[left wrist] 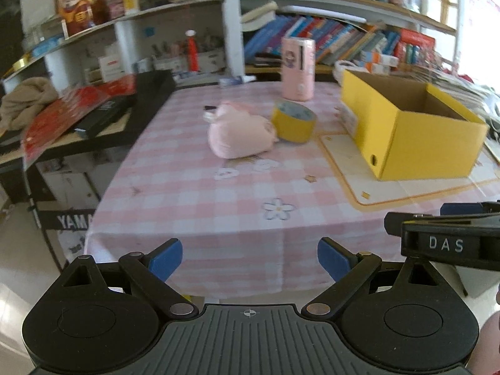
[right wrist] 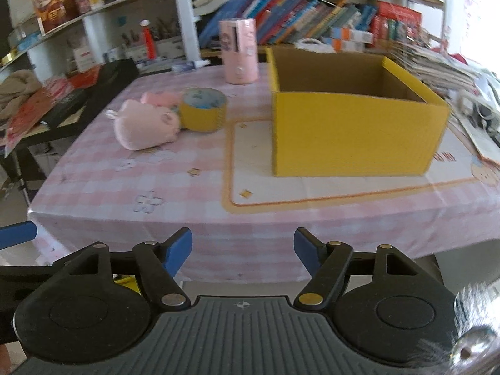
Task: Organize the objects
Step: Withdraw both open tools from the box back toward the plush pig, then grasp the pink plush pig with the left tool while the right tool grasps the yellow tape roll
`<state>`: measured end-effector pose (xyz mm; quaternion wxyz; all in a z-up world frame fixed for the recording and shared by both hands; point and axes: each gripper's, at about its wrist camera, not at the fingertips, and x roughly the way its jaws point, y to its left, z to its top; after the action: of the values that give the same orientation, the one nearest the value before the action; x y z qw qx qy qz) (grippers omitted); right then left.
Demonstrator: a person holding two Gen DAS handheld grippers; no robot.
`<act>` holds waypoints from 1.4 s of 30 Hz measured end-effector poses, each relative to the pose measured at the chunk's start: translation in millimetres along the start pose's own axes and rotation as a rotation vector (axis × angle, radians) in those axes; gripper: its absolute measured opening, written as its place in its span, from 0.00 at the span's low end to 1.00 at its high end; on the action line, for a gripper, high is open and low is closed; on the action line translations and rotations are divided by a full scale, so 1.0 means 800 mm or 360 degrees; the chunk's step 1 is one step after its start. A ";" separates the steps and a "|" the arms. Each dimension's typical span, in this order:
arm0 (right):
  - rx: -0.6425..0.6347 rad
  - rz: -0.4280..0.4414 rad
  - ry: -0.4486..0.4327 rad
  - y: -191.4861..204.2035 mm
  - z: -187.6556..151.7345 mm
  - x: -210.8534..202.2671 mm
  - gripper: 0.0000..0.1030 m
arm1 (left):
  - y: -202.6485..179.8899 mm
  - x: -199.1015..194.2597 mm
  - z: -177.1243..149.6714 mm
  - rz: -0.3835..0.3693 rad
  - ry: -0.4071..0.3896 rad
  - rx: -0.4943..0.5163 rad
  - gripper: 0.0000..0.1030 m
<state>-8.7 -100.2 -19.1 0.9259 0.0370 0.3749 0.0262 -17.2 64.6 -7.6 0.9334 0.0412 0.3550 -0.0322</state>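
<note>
A pink plush toy (left wrist: pixel 239 132) (right wrist: pixel 143 123) lies on the pink checked tablecloth (left wrist: pixel 187 193), touching a yellow tape roll (left wrist: pixel 293 121) (right wrist: pixel 203 109) on its right. A pink cylindrical container (left wrist: pixel 297 68) (right wrist: pixel 239 51) stands upright behind them. An open yellow cardboard box (left wrist: pixel 415 137) (right wrist: pixel 350 131) sits on a placemat (right wrist: pixel 281 187) at the right; its inside shows empty. My left gripper (left wrist: pixel 250 257) is open and empty, short of the table's near edge. My right gripper (right wrist: pixel 243 254) is open and empty too, also short of the edge, in front of the box.
Bookshelves (left wrist: pixel 343 40) full of books stand behind the table. A black side table (left wrist: pixel 93 118) with red items and cloth is at the left. Stacked papers (right wrist: pixel 443 65) lie right of the box. The right gripper's body (left wrist: pixel 450 240) shows at the left view's right edge.
</note>
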 end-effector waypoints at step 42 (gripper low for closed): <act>-0.0208 0.0182 -0.0052 0.051 0.129 0.123 0.70 | 0.040 0.107 0.095 0.0069 -0.0026 -0.0092 0.92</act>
<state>133.2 -56.7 -9.6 0.9293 -0.0017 0.3547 0.1027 100.0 85.9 -6.1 0.9375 0.0216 0.3473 -0.0020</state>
